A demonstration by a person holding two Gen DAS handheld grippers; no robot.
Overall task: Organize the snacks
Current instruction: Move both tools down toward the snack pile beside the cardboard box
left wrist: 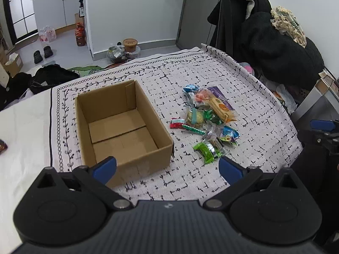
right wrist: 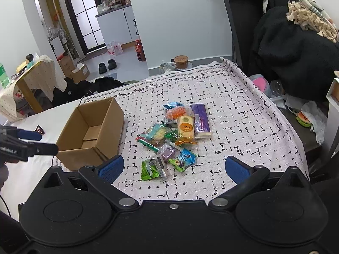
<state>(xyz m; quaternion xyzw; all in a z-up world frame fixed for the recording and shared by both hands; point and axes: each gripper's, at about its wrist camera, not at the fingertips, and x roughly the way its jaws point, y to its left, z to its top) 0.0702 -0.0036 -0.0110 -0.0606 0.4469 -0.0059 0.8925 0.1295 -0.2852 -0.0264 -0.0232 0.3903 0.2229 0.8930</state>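
Plain brown corrugated cardboard box (left wrist: 125, 124), same tan inside and out. White woven tablecloth (left wrist: 250, 108) scattered with short black dashes, bordered by a black leafy vine line. Bright green crinkled snack wrapper (right wrist: 150, 169) with a clear end; long purple packet (right wrist: 201, 117); yellow-orange biscuit pack (right wrist: 186, 129); blue foil sachet (right wrist: 184, 157). Blue pads on black gripper fingers (right wrist: 111, 167).

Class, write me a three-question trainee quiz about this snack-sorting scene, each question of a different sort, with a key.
1. True or false: the cardboard box already holds snacks.
2. Which packet lies nearest the right gripper? A) green packet B) purple packet C) orange packet
3. Fill in: both the right gripper and the left gripper have their jaws ____.

Key: 1 false, it is empty; 2 A; 3 open.
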